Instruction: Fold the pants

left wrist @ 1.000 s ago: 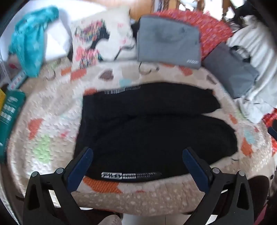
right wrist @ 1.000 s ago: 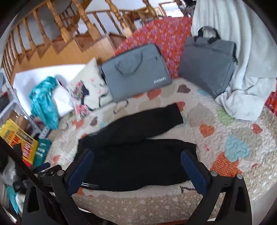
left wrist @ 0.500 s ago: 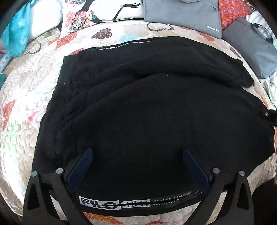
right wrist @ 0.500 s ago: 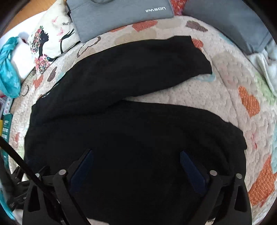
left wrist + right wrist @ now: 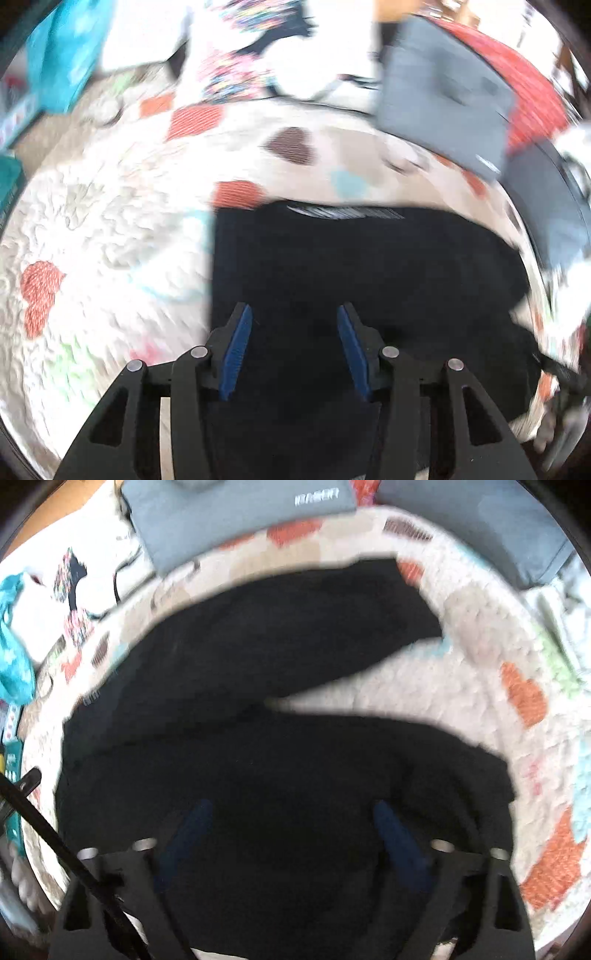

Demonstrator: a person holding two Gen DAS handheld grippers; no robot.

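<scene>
Closing jaws over black pants (image 5: 369, 266), quilt (image 5: 110, 229) bare left

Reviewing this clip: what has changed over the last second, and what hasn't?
Both grippers came down close over the black pants. The left gripper shifted toward their waistband end and its jaws have been closing around the fabric; the right gripper narrowed slightly, still wide. No firm grip shows yet. The pants, quilt and grey bags lie unchanged.

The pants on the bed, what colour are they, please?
Black pants, clearest in the right wrist view.
</scene>
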